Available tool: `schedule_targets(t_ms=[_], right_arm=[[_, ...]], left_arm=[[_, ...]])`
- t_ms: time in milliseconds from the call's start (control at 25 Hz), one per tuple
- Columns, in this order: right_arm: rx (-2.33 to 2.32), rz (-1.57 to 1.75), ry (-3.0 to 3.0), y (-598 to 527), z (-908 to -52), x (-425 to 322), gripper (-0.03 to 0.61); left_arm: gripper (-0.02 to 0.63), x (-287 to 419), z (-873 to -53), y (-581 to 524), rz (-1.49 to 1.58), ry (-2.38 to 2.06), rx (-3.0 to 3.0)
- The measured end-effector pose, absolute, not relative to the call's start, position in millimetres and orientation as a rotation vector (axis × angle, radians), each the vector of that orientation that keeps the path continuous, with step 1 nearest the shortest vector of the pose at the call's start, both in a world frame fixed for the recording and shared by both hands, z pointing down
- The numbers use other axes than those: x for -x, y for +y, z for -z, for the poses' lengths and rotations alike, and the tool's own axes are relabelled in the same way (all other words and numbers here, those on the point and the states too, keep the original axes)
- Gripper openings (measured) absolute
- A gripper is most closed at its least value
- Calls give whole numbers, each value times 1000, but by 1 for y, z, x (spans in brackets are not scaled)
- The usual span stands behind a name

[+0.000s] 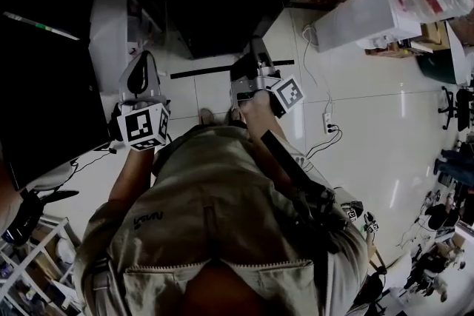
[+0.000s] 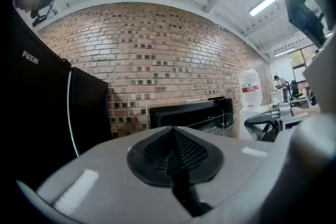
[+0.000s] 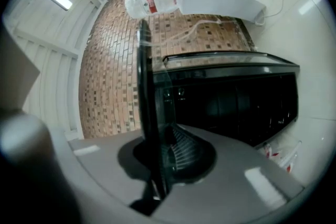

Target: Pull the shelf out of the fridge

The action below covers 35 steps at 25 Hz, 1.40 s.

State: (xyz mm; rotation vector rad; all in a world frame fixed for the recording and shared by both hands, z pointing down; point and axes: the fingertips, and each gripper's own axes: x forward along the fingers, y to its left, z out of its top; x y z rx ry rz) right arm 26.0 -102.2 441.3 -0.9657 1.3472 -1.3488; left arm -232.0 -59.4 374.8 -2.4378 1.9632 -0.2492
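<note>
The right gripper's [image 3: 160,159] jaws pinch the glass shelf's [image 3: 143,76] dark rim, just in front of the black fridge [image 3: 236,107], long edge across the fridge's front. The left gripper's [image 2: 173,150] jaws are closed, empty, alongside.

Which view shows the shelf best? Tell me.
Left gripper view: the shelf appears whole, dark frame and glass pane. Right gripper view shows it edge-on in the right claw; head view, only a dark bar.

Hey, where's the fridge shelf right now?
In the right gripper view, the shelf stands edge-on, clamped in the right claw, with the black fridge behind it.
</note>
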Motion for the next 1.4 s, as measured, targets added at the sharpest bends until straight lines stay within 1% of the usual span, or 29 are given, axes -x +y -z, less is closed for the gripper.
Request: schedule_targets(t_ms=[200,480,880,1400], right_arm=[[936,1348,1368,-83,-419,-36,17],[914,1355,1352,-55,-402,-52,18],[918,1408,1387,-29,-408,-37,21],[906,1414,1382,-22,-406,-30,15]], left_arm=[[6,234,-377,-52,240,2033,2409],[6,217,-389,-35,275,2026,2429],[6,218,-401,-10,293,2048,2431],[6,228,-397,4,302,2051,2410]])
